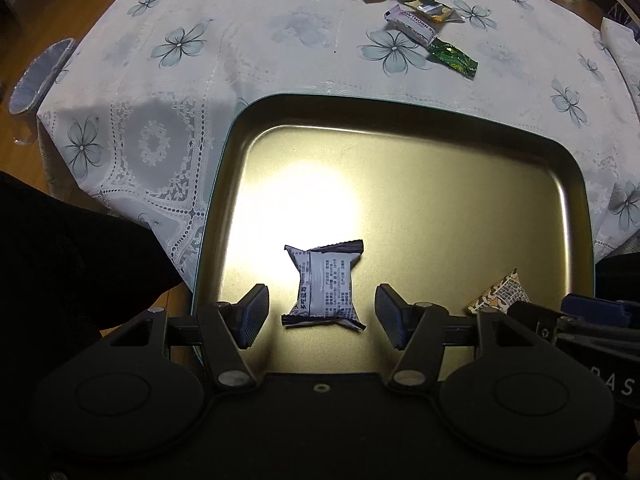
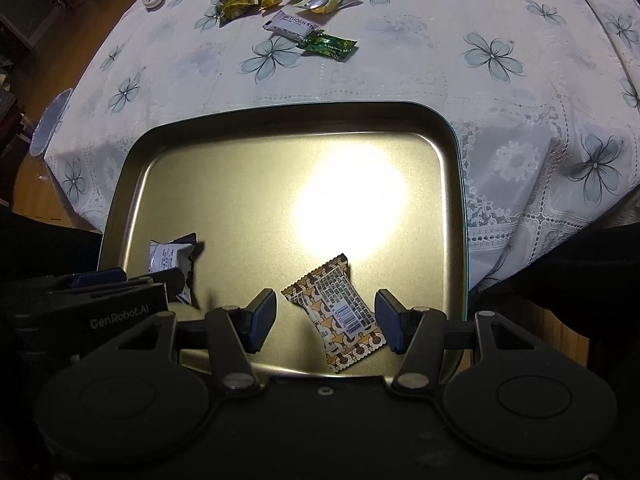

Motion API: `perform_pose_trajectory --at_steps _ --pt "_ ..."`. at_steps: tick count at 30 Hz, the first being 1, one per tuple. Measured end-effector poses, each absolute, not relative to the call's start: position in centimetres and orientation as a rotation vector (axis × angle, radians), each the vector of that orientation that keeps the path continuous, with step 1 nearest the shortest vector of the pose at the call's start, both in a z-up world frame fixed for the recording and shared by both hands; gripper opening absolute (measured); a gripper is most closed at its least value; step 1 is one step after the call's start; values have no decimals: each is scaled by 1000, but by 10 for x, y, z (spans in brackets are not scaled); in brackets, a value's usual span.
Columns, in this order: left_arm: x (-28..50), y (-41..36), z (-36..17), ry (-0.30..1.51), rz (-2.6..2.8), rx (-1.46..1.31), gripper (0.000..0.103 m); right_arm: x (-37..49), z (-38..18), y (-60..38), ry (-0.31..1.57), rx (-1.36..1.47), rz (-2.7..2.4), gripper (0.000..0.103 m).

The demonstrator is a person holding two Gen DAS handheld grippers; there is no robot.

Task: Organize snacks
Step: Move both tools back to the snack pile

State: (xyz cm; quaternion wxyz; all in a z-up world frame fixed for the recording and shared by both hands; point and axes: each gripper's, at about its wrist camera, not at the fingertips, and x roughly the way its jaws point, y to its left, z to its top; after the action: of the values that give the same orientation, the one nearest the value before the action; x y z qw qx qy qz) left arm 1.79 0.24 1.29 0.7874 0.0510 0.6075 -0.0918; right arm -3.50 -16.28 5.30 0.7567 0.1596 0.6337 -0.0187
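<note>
While both of my grippers point down into the gold metal tray (image 1: 400, 120), two snacks lie on its floor. Under my left gripper (image 1: 322, 314) lies the white snack packet (image 1: 324, 286), a small pillow pack with dark crimped ends and fine black print, sitting flat at about 6 o'clock of the tray in the left wrist view. My left jaws stand apart on either side of it, clear gaps showing between each ribbed pad and the wrapper, so this one is released, not gripped. At about 4 o'clock from it peeks the corner of the brown patterned packet (image 1: 500, 292).

Under my right gripper (image 2: 326, 322) that same brown patterned packet lies tilted, with cream rings on brown, a printed panel and a barcode. My right jaws straddle it, also spread; the left pad is clear of it, while the right pad sits just beside its lower corner, and I cannot tell if they touch. It is not clenched.

Beyond the tray, toward 12 o'clock on the flowered tablecloth (image 2: 440, 60), the loose snacks (image 2: 280, 4) wait in a cluster: yellow-green, red, silver, a white bar (image 2: 292, 24) and a green wrapper (image 2: 326, 46).
</note>
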Motion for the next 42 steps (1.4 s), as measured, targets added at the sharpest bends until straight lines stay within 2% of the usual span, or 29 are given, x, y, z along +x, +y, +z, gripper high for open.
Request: perform_pose_trajectory --at_steps 6,18,32,42 --pt "42 -1 24 1342 -232 109 63 -12 61 -167 1400 335 1 57" --pt "123 -22 48 1278 -240 143 63 80 66 -196 1372 287 -37 57" --pt "238 -42 36 1288 -189 110 63 195 35 -220 1386 244 -8 57" --pt "286 -40 17 1304 -168 36 63 222 6 -205 1370 137 95 57"
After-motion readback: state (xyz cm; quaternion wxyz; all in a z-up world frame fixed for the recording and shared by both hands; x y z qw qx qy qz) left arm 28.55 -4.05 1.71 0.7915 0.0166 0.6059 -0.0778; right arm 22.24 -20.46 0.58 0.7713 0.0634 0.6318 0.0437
